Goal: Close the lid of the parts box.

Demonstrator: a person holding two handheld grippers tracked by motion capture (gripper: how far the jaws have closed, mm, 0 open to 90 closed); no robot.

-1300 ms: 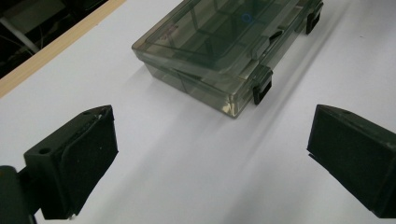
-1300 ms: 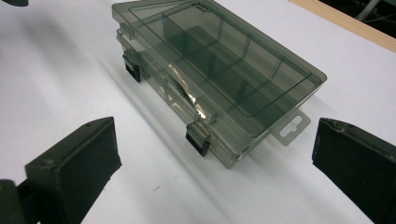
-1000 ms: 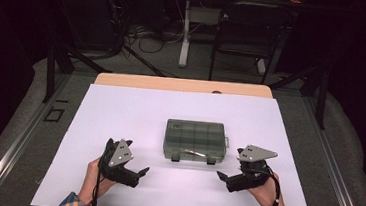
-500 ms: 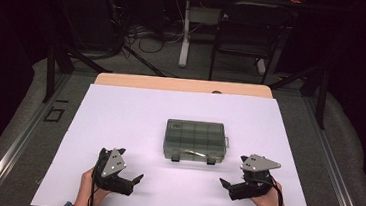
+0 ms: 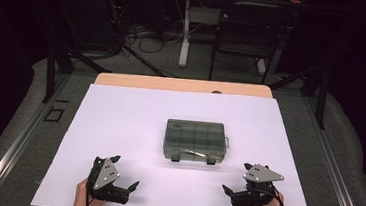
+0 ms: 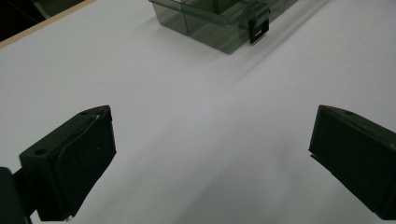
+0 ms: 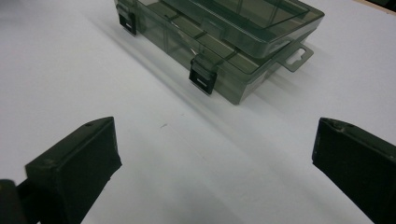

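White tabletop (image 5: 134, 119) under a dark room, with one smoky plastic box (image 5: 195, 140) near its middle and both grippers held back at the near edge.

Closed and clasped, the compartment box lies flat, its two black latches (image 7: 203, 77) facing the near edge and a hang tab (image 7: 296, 58) sticking out of one short side. Something thin and pale lies inside along the front wall, too small to identify. The left gripper (image 5: 124, 190) sits by the near-left corner, the right gripper (image 5: 232, 193) by the near-right one, each in a hand and well apart from the box. Both have their jaws spread wide with nothing but bare white surface between them.
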